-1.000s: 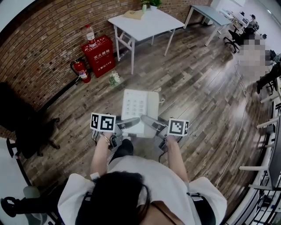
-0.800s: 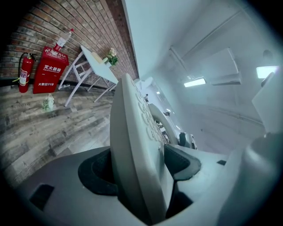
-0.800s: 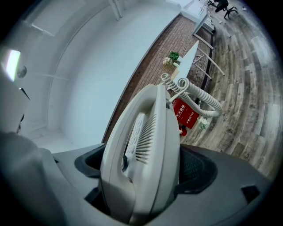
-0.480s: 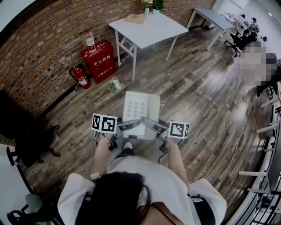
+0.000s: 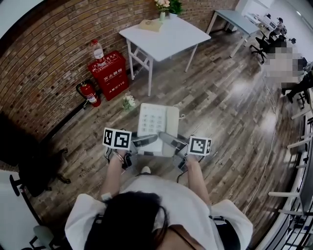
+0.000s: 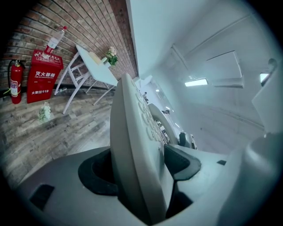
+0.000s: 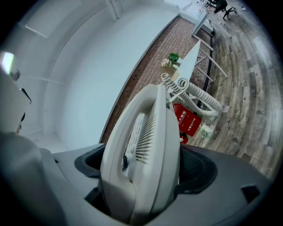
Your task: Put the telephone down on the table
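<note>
I see the telephone [image 5: 155,128] off the ground in front of me, keypad facing up, carried over the wooden floor [image 5: 230,112] and not resting on anything. My left hand-held gripper [image 5: 143,141] is clamped on the telephone's near left edge, its pads pressing the casing from above and below. My right hand-held gripper [image 5: 169,140] holds the telephone's near right side the same way, closed over the part where the handset sits. From that side the coiled cord [image 7: 194,95] loops out past the telephone's far end. Just beyond the telephone and a little to its left, a small bunch of flowers [image 5: 128,101] lies on the floor. Farther out on that side a fire extinguisher [image 5: 88,93] stands beside a red cabinet [image 5: 108,68] with a bottle [image 5: 98,49] on top, both against the brick wall [image 5: 44,53]. Straight beyond the telephone and well apart from it stands the white worktop [image 5: 166,36]. It carries a flat tan item [image 5: 150,24] and a vase of flowers [image 5: 164,6] at its far edge.
</note>
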